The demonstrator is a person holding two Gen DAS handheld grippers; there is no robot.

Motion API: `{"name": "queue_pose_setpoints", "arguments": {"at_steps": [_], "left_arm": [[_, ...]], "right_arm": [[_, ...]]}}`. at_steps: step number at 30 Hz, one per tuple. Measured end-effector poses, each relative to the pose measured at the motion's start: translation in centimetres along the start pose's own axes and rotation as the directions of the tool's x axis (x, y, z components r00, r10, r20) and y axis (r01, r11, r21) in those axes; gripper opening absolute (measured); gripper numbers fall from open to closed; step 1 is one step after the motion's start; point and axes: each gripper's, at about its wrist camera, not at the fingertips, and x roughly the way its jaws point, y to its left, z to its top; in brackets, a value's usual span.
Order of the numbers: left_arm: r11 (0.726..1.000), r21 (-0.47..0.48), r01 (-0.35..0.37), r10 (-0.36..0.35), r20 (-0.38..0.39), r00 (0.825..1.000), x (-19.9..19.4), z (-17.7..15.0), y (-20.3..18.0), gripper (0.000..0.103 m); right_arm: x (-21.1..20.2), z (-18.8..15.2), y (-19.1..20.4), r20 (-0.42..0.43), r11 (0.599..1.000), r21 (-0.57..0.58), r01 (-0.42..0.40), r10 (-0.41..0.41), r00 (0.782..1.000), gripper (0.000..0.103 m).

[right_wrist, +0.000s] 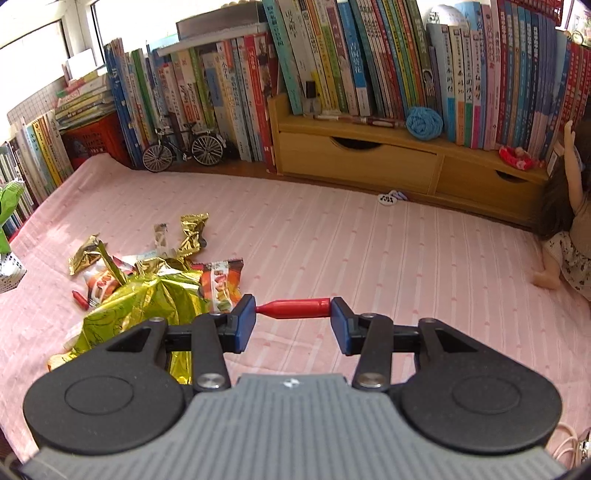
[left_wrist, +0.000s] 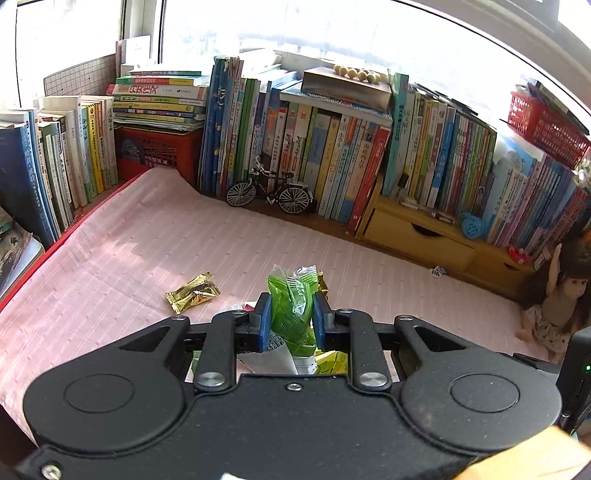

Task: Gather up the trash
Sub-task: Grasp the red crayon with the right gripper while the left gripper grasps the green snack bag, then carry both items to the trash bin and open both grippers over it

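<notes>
left tool [left_wrist: 291,317] grips green wrapper [left_wrist: 291,306] upright | right tool [right_wrist: 293,325] clamps red tube [right_wrist: 295,308] crosswise (narrow end left)

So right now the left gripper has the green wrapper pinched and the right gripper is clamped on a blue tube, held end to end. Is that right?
Not quite: the tube is red, not blue. The right wrist view shows the right gripper clamped on a red tube, held end to end between the blue pads. The rest stands: the left wrist view shows the left gripper pinching the green wrapper.

Bright window [left_wrist: 88,33] behind packed books [left_wrist: 332,147], a wooden drawer unit [right_wrist: 399,162] (two drawers), pink striped cloth [right_wrist: 369,251].
</notes>
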Motion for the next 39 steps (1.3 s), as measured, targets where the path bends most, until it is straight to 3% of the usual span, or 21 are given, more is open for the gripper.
{"name": "queue_pose_setpoints", "arguments": {"at_steps": [6, 15, 29, 39], "left_arm": [[1.000, -0.012, 0.024, -0.024, 0.027, 0.999, -4.0, -0.8, 1.8, 0.021], [0.999, -0.018, 0.048, -0.048, 0.041, 0.998, -10.7, -5.1, 7.6, 0.021], [0.994, -0.067, 0.092, -0.090, 0.034, 0.995, -20.8, -13.7, 18.6, 0.021], [0.989, -0.069, 0.132, -0.135, -0.035, 0.990, -23.5, -19.5, 21.7, 0.021]], "right_arm": [[-3.0, 0.3, 1.7, 0.040, 1.000, -0.001, -0.024, 0.024, 0.999, 0.050], [-7.6, -2.4, 7.4, 0.060, 0.997, 0.004, -0.072, 0.071, 0.996, 0.050], [-14.4, -10.8, 18.2, 0.032, 0.993, -0.039, -0.115, 0.116, 0.993, 0.050], [-18.4, -17.0, 22.3, -0.017, 0.990, -0.077, -0.116, 0.115, 0.993, 0.050]]}}
